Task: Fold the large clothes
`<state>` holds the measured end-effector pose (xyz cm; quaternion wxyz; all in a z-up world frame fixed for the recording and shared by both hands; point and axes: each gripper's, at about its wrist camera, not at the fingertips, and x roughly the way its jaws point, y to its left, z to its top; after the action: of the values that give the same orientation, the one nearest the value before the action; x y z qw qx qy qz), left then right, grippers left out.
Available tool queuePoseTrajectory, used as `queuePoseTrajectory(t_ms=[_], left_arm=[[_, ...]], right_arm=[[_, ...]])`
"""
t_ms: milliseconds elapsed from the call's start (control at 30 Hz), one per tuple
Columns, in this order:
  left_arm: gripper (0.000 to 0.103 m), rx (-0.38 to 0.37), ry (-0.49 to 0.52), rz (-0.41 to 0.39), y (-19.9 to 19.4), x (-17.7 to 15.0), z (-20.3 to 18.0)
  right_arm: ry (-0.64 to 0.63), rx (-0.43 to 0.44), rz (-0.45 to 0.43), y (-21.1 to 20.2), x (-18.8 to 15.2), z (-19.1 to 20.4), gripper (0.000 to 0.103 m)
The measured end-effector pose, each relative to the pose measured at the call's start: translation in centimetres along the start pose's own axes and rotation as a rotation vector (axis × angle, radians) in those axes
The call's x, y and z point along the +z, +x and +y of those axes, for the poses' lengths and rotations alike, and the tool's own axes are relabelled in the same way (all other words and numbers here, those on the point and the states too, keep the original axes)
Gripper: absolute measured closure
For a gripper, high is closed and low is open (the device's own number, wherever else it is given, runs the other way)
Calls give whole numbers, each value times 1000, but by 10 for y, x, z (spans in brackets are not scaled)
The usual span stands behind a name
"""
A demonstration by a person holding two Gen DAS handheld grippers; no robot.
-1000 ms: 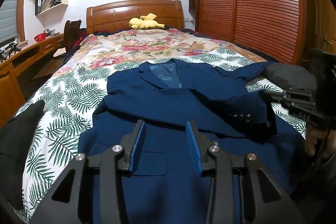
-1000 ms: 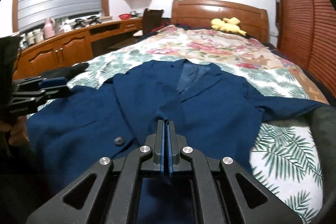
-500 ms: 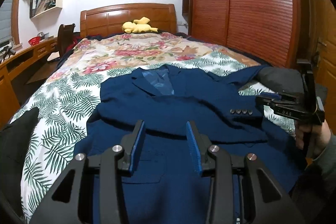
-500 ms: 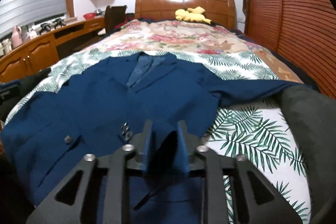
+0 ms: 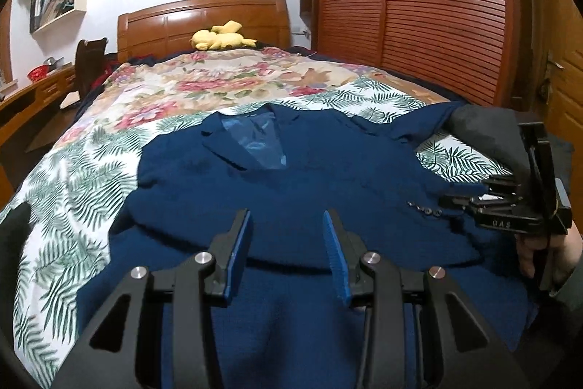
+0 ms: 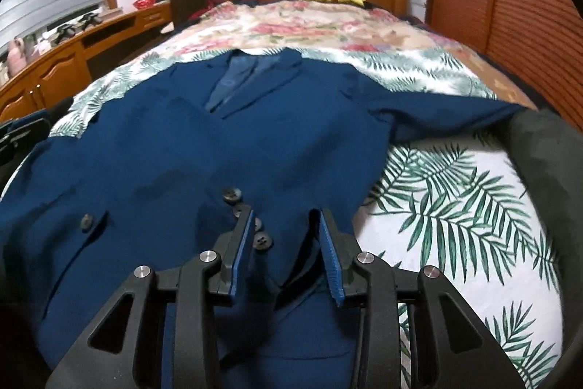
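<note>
Both jaws spread, gripping nothing.
Left gripper (image 5: pixel 288 225) and right gripper (image 6: pixel 286 217) hover over jacket (image 6: pixel 189 152); collar far, hem near.

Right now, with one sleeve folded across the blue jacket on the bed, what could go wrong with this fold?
The navy blue suit jacket has its other sleeve stretched out towards the bed's edge; it may slide off. The folded sleeve's buttoned cuff lies loose between the open right gripper fingers, so a careless move could drag it askew. The open left gripper holds nothing, so the hem may shift.
</note>
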<state>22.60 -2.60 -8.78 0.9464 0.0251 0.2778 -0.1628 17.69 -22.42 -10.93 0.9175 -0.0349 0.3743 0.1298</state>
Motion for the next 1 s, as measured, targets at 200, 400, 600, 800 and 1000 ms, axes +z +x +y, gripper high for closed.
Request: queuePoseTrajectory(t_ms=[200,400,600,800,1000], left_arm=[[65,-13,2,-8,22,1,0],[65,-20,-34,-14,34,-10,7],[65,-18,-42,-34,33,-16,9],[65,-17,-43,-38,33,-17,10],[65,-8,-38,-44,33,-19,9]], right_arm=[[2,4,-2,-4,-1,0,68],[16,13,-17,-9,3,-3,67],[-3,-25,-64,-27,14,-10,56],[-13,-90,-63,-23,33,-36,41],[88,-96,-26,3,58,-86,41]])
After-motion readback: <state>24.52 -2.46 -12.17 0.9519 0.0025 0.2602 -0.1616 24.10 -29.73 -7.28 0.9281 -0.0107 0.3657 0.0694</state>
